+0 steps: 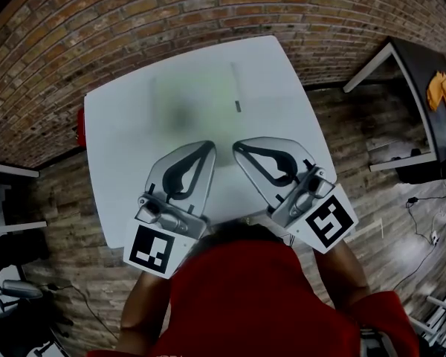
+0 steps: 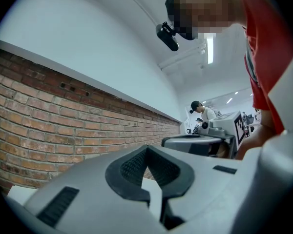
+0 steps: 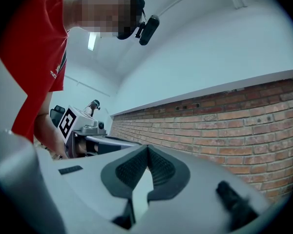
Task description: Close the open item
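You stand at the near edge of the table (image 1: 126, 132). A brick wall (image 1: 134, 21) runs behind its far side. Your left gripper (image 1: 210, 146) and your right gripper (image 1: 236, 147) are side by side over the near half of the table, with their tips close together. A thin stick (image 1: 236, 91) lies on the table, past the right gripper. A small thing (image 1: 82, 129) sits just beside the table's left edge. A desk (image 1: 420, 65) stands well off to your right, with a lump (image 1: 440, 91) on it.

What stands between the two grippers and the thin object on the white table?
Nothing visible: only bare table separates the left gripper and right gripper, both shut and empty, from the thin object. Its state is unclear.
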The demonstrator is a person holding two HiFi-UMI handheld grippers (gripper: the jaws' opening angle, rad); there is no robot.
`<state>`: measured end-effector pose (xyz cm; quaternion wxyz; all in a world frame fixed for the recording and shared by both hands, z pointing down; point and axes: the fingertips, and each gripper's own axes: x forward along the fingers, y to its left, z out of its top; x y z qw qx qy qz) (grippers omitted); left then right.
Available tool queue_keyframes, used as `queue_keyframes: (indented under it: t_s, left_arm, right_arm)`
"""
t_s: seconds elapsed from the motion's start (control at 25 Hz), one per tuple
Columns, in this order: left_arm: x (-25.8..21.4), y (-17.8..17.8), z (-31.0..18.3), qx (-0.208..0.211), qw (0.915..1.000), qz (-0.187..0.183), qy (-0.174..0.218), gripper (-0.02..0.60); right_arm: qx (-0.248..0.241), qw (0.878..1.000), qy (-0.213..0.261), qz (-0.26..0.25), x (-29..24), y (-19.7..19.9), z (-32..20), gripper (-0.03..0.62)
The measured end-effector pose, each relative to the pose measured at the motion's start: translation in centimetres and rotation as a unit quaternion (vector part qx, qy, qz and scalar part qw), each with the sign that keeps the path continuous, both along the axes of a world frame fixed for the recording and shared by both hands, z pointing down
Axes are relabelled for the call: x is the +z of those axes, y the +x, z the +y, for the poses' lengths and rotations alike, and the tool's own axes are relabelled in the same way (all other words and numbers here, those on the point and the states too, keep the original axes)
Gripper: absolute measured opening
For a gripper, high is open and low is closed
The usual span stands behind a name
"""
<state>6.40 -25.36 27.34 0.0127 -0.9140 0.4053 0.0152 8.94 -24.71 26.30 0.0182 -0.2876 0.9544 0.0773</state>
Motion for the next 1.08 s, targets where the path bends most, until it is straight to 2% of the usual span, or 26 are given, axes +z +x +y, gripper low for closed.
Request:
queue_keyframes:
  t_s: [0.28,1.08]
  left_arm:
    - [0.8,0.4,0.5,0.006,0.9999,-0.002,-0.011,0.011]
    - [1.1,0.5,1.0,0.012,0.9998,-0.008,-0.01,0.011]
  right_arm:
    - [0.001,1.0,-0.007,0.002,0.6,0.1,0.5,0.031]
    - [0.002,1.0,-0.005,0.002,0.7,0.0,0.9,0.031]
